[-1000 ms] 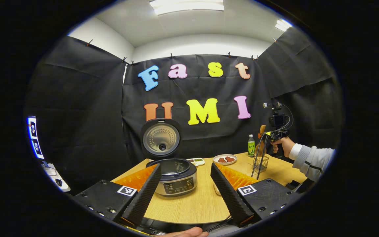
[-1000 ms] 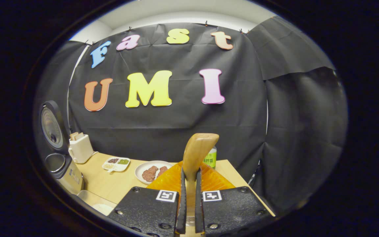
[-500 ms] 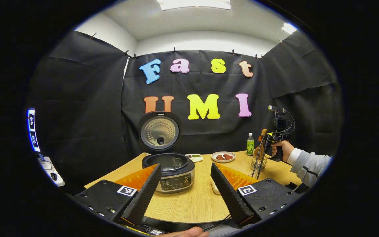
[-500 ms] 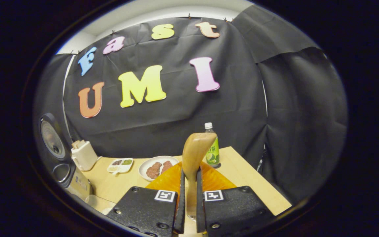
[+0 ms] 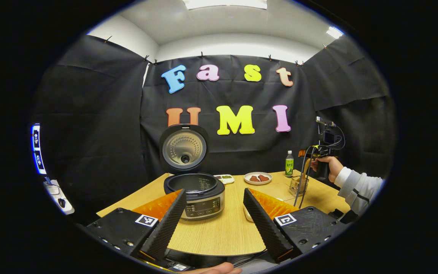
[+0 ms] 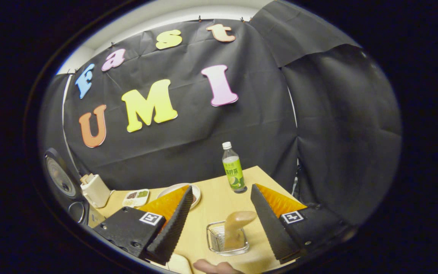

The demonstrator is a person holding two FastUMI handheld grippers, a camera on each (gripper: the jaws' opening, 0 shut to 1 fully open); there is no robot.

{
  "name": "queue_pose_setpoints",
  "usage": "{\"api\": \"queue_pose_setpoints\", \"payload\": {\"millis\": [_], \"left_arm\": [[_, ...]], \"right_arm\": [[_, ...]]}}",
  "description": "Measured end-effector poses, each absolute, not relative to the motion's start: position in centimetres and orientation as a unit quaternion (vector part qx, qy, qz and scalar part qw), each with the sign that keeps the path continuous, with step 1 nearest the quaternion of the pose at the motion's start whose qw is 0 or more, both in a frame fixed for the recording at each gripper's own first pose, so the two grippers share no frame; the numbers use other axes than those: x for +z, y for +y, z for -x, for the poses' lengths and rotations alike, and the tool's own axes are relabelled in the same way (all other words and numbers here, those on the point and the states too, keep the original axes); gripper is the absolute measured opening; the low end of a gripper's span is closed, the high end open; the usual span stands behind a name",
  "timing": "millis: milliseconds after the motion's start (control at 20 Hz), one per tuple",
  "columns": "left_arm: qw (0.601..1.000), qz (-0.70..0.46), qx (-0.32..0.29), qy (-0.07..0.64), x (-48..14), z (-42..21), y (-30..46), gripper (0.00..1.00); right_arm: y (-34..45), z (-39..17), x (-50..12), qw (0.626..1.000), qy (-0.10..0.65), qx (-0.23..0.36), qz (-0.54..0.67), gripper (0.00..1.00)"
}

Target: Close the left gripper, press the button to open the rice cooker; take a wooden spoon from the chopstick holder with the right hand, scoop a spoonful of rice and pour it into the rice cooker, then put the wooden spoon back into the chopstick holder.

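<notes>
My right gripper (image 6: 219, 213) stands wide open, its two dark ribbed fingers spread to either side of the wire chopstick holder (image 6: 227, 239); neither finger touches anything; the wooden spoon (image 6: 237, 227) stands in that holder, handle end up, leaning slightly, free of my grip. My left gripper (image 5: 214, 219) is likewise spread wide and holds nothing; it hangs low over the near edge of the wooden table (image 5: 219, 236), apart from the rice cooker (image 5: 196, 194).

Beyond the left fingers, the rice cooker sits with its lid (image 5: 183, 147) raised upright and its dark inner pot exposed; whether rice lies inside I cannot tell. Farther right in the left gripper view, a hand (image 5: 327, 167) carries the other tool above the holder; a green bottle (image 6: 232, 167), a white plate (image 5: 258, 177) and a small divided dish (image 6: 135, 196) stand along the far side of the table.

Judged from this arrangement, the task is at its last step: the spoon is back in the chopstick holder and released. The next move calls only for lifting the right gripper straight up and away, fingers kept wide, so that neither clips the spoon handle or tips the light holder.
</notes>
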State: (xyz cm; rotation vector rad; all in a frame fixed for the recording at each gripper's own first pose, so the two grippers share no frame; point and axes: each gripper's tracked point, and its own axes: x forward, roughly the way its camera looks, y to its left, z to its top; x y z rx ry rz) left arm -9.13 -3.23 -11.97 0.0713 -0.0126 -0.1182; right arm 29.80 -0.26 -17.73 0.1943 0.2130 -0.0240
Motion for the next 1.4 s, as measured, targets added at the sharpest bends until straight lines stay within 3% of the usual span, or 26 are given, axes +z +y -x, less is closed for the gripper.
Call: {"api": "queue_pose_setpoints", "payload": {"millis": [250,500,700,800,850,1050,1350,1400], "left_arm": [[0.998,-0.021,-0.055,-0.002,-11.9,8.5,-3.0,0.96],[0.999,-0.024,-0.034,-0.009,-9.5,5.8,-1.8,0.96],[0.999,-0.041,-0.027,-0.017,-6.4,3.7,-1.5,0.96],[0.998,-0.047,-0.015,-0.029,-4.7,2.2,-1.0,0.96],[0.998,-0.048,-0.009,-0.031,-4.1,1.4,-0.7,0.96],[0.999,-0.03,0.003,-0.039,-0.4,-2.4,0.1,0.96],[0.997,-0.031,0.016,-0.068,5.1,-9.5,0.7,0.96],[0.997,-0.029,0.016,-0.071,5.7,-10.6,0.7,0.96]], "right_arm": [[-0.9,-28.1,-16.8,0.99,0.101,-0.023,-0.096,0.99],[0.2,-23.5,-13.2,0.991,0.058,0.001,-0.119,0.97],[2.5,-17.3,-9.6,0.998,-0.008,0.02,-0.058,1.0],[3.1,-14.2,-7.7,0.998,-0.045,0.022,-0.04,0.96],[3.7,-12.6,-7.3,0.997,-0.057,0.028,-0.036,1.0],[5.5,-6.7,-6.5,0.996,-0.074,0.052,-0.017,1.0],[5.3,-1.5,-8.3,0.997,-0.067,0.043,-0.003,1.0],[5.3,-1.0,-8.8,0.997,-0.06,0.049,-0.007,0.96]]}}
